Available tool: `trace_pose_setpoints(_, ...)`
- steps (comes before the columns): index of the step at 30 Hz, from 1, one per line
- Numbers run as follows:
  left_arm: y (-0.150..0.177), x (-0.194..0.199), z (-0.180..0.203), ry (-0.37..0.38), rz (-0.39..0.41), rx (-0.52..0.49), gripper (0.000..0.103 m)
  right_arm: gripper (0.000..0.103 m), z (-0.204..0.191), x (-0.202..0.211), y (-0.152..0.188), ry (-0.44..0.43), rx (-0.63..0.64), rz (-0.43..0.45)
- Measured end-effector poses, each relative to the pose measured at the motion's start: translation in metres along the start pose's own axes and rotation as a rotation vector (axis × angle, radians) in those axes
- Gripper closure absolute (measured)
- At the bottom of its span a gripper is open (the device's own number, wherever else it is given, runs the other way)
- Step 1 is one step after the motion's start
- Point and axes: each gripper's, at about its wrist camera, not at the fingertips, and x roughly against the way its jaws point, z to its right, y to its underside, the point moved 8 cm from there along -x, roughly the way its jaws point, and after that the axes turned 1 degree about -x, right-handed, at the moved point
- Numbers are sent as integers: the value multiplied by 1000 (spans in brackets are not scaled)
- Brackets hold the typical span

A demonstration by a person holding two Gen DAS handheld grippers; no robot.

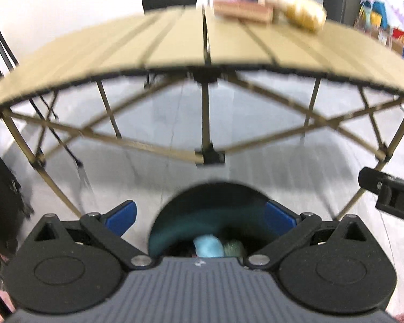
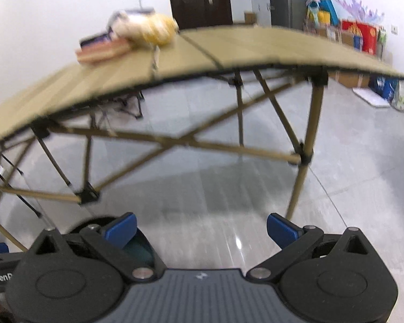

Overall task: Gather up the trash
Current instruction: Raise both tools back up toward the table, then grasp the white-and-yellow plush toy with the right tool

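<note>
Trash bin (image 1: 202, 215) on the floor below the near table (image 1: 175, 43) edge, already containing a pale blue item (image 1: 207, 246) and a greenish one; positioned, presumably, for short drops. Directly above: left tool (image 1: 200, 215), wide open, empty. Alongside: right tool (image 2: 200, 228), equally open, empty; remaining blurred items (image 1: 269, 9) at the far table edge.

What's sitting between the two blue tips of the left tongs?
In the left wrist view, a dark round bin shows between the open left tongs, with a light blue scrap and something greenish inside. The picture is blurred.
</note>
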Motion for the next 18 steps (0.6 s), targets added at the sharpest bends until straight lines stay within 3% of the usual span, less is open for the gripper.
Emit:
trace_pose_setpoints(13,-85,70,-36,-19,295,33,0,0,-36,67,-104,-119,62,353)
trace_pose_setpoints(18,-124,76,-43,-24,374,51,0,0,-43,67,-139,-184,41,422)
